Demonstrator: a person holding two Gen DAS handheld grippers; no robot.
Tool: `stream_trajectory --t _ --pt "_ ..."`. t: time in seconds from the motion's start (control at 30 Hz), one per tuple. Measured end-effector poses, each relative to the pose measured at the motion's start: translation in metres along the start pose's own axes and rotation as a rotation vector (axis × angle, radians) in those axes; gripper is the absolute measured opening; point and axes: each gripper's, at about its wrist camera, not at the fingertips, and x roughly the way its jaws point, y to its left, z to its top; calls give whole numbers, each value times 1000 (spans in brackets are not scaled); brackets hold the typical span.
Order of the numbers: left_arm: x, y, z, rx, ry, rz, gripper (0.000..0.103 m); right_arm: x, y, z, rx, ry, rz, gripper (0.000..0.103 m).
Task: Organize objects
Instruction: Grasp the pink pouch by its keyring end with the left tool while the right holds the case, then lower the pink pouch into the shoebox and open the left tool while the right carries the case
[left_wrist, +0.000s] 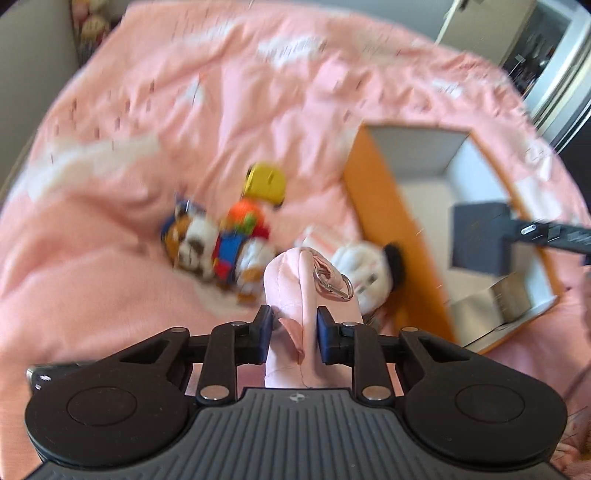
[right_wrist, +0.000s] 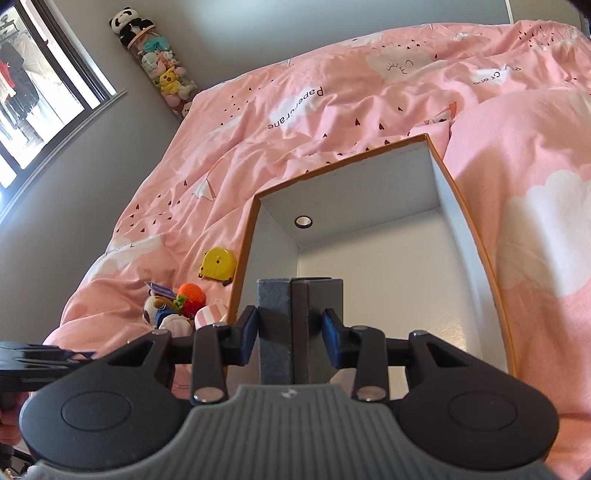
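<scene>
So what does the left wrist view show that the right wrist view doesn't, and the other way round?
Only the left wrist view: the left tongs shut on a pink fabric item with a metal clasp. Only the right wrist view: the right tongs gripping a grey block over the box, and a column of plush toys by the wall. Both show the orange-rimmed box, yellow tape measure, the toy pile and pink duvet.
</scene>
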Motion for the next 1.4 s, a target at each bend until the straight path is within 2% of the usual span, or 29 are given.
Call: stream_trajectory --t 0.17,0.3,0.43,0.57,0.73,0.83,0.87,1.0,1.2,1.3,1.4 --pt "-35 -31 16 61 -164 -8 27 -6 0 -1 -12 -18 15 40" --pt "-38 -72 32 130 -297 -15 27 -16 -6 -1 -7 -41 8 40" --pt "-19 -115 43 170 -333 -77 27 -28 -18 3 6 -61 0 40" --pt "13 -152 39 178 -332 -93 27 -33 -31 7 5 -64 -15 40" --pt "52 -172 27 201 -314 -24 26 -23 -41 8 5 -40 -41 39" --pt "70 -179 21 237 -289 12 26 -10 -45 7 0 -6 -53 39" --pt "75 -181 20 256 -284 23 26 -7 -46 6 -42 26 -23 39" --pt "89 -191 11 341 -291 87 26 9 -49 4 -36 87 -33 39" --pt "104 -199 3 403 -275 123 26 28 -55 6 -44 180 6 39" --pt "110 -197 2 408 -254 116 26 37 -57 6 -46 214 10 40" --pt "113 -188 4 365 -214 72 30 46 -55 4 -54 238 -5 40"
